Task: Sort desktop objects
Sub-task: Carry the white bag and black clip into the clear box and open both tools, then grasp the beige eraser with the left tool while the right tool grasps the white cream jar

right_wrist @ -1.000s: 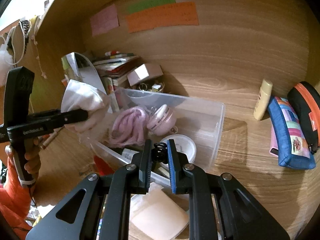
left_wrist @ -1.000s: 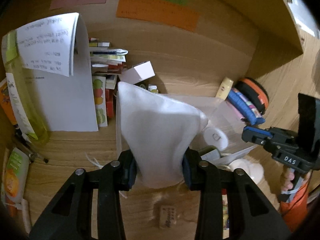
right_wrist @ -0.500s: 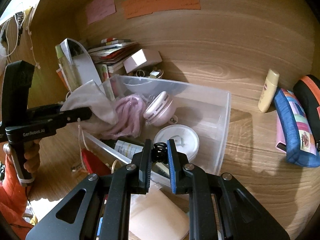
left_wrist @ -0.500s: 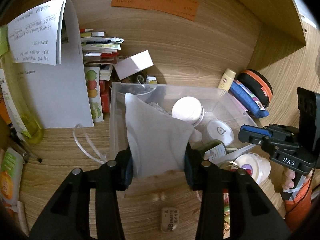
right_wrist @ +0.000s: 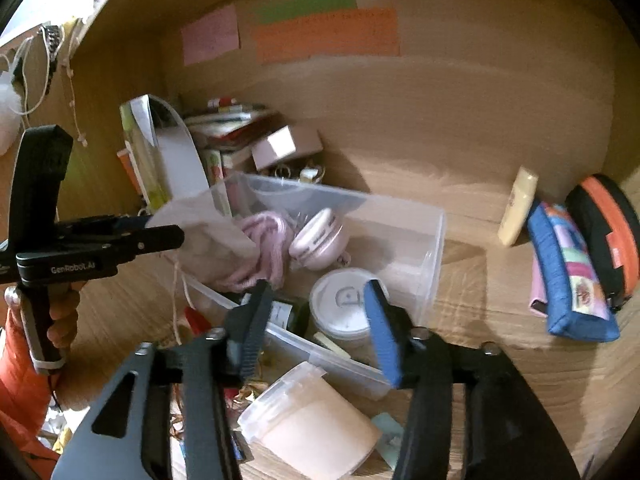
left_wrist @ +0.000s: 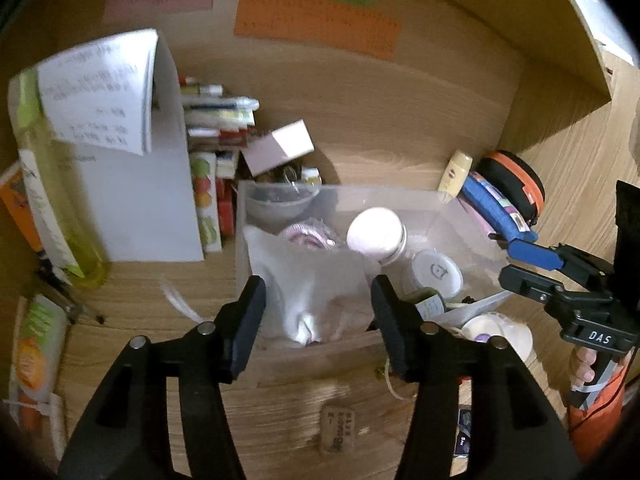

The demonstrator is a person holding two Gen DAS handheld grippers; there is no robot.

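Observation:
A clear plastic bin [left_wrist: 360, 192] [right_wrist: 440, 220] sits in the middle of the wooden desk. My left gripper [left_wrist: 316, 300] [right_wrist: 168, 230] hovers over its near left corner with jaws opening. A white cloth pouch [left_wrist: 312, 280] [right_wrist: 208, 240] sags between them into the bin, and the pads stand off its sides. My right gripper [right_wrist: 316, 312] [left_wrist: 510, 266] is above the bin's near edge, jaws opening, with nothing between the fingers. Below it lie a white round tub [right_wrist: 344, 304] and a dark labelled bottle [right_wrist: 286, 314]. A pink round case [right_wrist: 316, 240] and pink yarn [right_wrist: 268, 244] also rest in the bin.
A cream tube [right_wrist: 516, 208], a blue pencil case [right_wrist: 572, 280] and an orange-black case [right_wrist: 608, 232] lie at the right. Books and a pink box [left_wrist: 280, 148] are stacked behind the bin, a folded paper stand [left_wrist: 152, 200] to its left. A beige tub [right_wrist: 312, 420] lies in front.
Both grippers have gone from shut to parted jaws. The white pouch has sunk from above the bin into it. The small black coil held by the right gripper is gone from its jaws.

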